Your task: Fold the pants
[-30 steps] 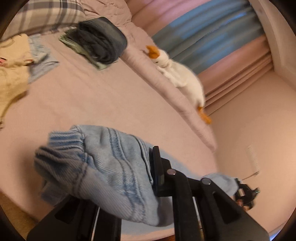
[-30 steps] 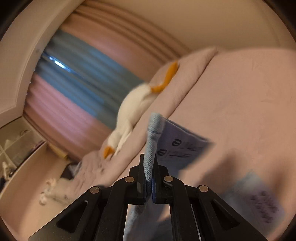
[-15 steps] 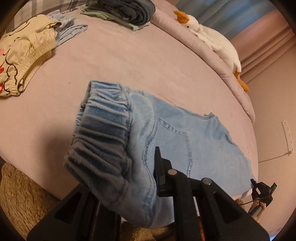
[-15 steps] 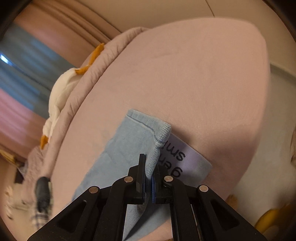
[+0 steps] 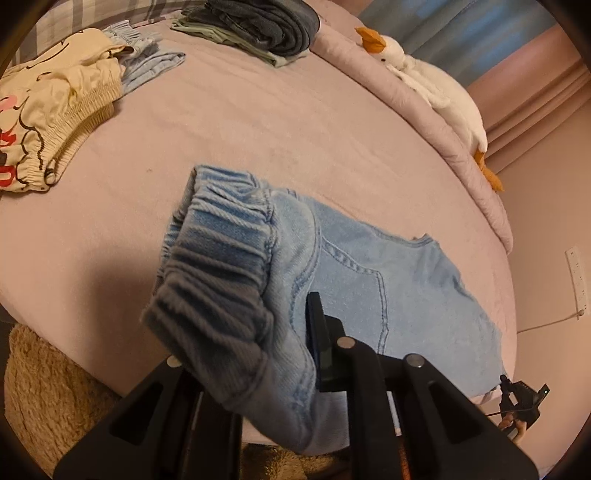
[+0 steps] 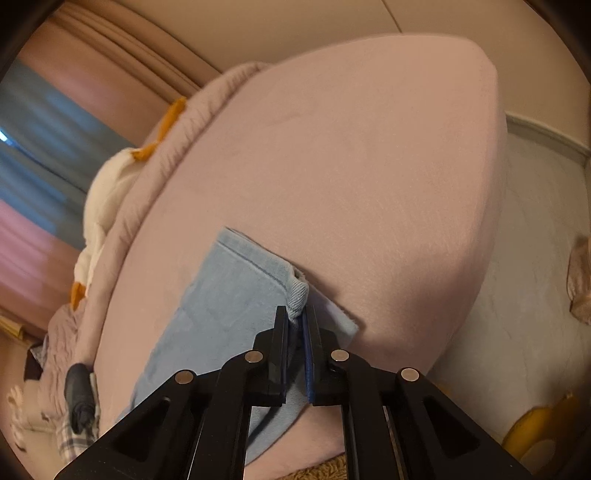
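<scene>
Left wrist view. The left claw (image 5: 295, 332) is clamped on the waistband of the pants (image 5: 369, 280); only its right finger (image 5: 319, 343) shows, the gathered elastic draping over and hiding the other. From the claw the pants run flat across the pink bed (image 5: 258, 122) toward the right claw (image 5: 517, 397), small at the lower right edge. Farther back lie a cream garment (image 5: 55, 110), a dark folded stack (image 5: 266, 26) and a plush duck (image 5: 428, 81) (on the bed's far rim).

Right wrist view. The right claw (image 6: 295, 321) pinches a bunched hem corner of the pants (image 6: 225, 302) between nearly closed fingers; a narrow gap, filled by denim, remains. The leg lies flat on the bed (image 6: 351, 166), near its front edge. The duck (image 6: 107, 192) lies at left.
</scene>
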The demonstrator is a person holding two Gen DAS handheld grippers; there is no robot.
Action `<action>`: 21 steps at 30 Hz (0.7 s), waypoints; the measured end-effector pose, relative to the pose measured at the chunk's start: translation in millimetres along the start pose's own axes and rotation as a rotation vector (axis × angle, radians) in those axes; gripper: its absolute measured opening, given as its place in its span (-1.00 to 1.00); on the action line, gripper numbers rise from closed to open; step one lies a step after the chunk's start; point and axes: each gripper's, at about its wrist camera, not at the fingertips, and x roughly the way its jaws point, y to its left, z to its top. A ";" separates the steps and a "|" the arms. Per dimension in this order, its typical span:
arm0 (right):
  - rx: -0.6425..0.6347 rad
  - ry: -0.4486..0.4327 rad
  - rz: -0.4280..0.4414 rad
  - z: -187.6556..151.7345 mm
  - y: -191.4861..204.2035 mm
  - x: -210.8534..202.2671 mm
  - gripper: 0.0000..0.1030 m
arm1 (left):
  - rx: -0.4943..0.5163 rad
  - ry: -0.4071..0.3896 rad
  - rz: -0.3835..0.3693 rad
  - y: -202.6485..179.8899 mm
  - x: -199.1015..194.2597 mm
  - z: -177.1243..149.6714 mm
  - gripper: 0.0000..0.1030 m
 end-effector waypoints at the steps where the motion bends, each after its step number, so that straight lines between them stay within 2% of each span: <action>1: -0.010 -0.009 -0.002 -0.9 2.4 -2.2 -0.85 | -0.007 -0.005 0.000 0.9 -2.5 0.5 -0.74; 3: -0.029 -0.004 -0.023 1.5 9.5 1.0 -0.85 | 0.004 0.000 0.007 0.5 -1.6 1.0 -0.73; 7: -0.013 0.040 -0.052 -3.2 -0.9 12.1 -0.85 | 0.040 0.020 0.075 -4.7 12.2 -0.1 -0.68; 11: 0.010 0.065 -0.035 -4.8 -11.3 12.3 -0.86 | 0.056 0.022 0.096 -5.1 15.4 -0.8 -0.67; 14: -0.001 0.055 -0.094 -5.2 -8.8 3.8 -0.86 | 0.053 0.025 0.098 -3.0 15.4 -0.1 -0.65; 15: -0.010 0.051 -0.117 -5.2 -7.5 1.4 -0.83 | 0.056 0.025 0.104 -3.1 15.9 -0.4 -0.65; 17: -0.013 0.041 -0.149 -5.4 -8.6 -1.6 -0.58 | 0.059 0.023 0.114 -3.4 16.9 -0.6 -0.63; 18: -0.006 0.039 -0.152 -5.5 -10.4 -1.6 -0.40 | 0.060 0.023 0.120 -3.7 17.7 -0.6 -0.63; 21: 0.012 0.051 -0.169 -6.9 -16.9 0.7 -0.33 | 0.059 0.020 0.132 -5.5 18.1 -0.7 -0.62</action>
